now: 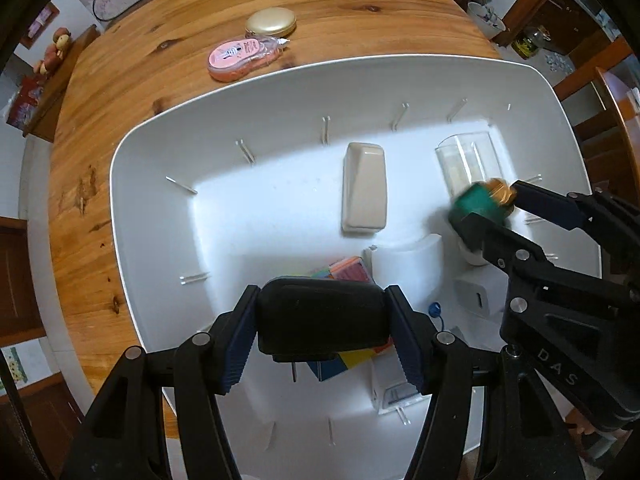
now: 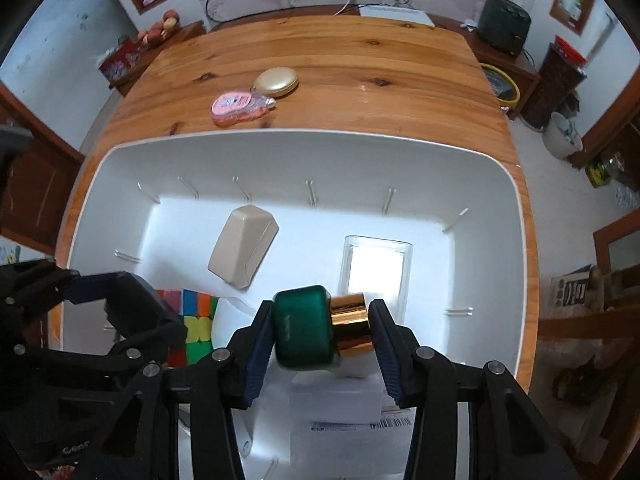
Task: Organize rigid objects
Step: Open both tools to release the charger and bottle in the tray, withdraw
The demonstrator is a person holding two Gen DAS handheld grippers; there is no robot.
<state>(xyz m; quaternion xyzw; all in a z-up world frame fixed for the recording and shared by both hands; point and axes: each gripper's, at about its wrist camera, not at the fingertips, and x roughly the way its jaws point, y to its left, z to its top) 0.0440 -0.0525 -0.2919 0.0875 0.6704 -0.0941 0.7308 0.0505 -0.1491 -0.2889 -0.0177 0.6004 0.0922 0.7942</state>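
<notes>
My left gripper [image 1: 322,328] is shut on a black plug adapter [image 1: 320,316], held over the near part of the white bin [image 1: 132,152]. My right gripper [image 2: 318,330] is shut on a green bottle with a gold cap [image 2: 308,332], pads on its base and cap, over the bin's near right part. That bottle [image 1: 478,202] and the right gripper [image 1: 492,210] also show at the right of the left wrist view. The left gripper [image 2: 92,300] with the adapter [image 2: 140,308] shows at the left of the right wrist view.
In the bin lie a beige case [image 1: 364,188], a clear box [image 1: 468,164], a colourful cube [image 2: 192,324] and white boxes [image 2: 336,400]. On the wooden table [image 1: 100,184] beyond the bin sit a pink packet [image 1: 240,58] and a gold compact [image 1: 271,21].
</notes>
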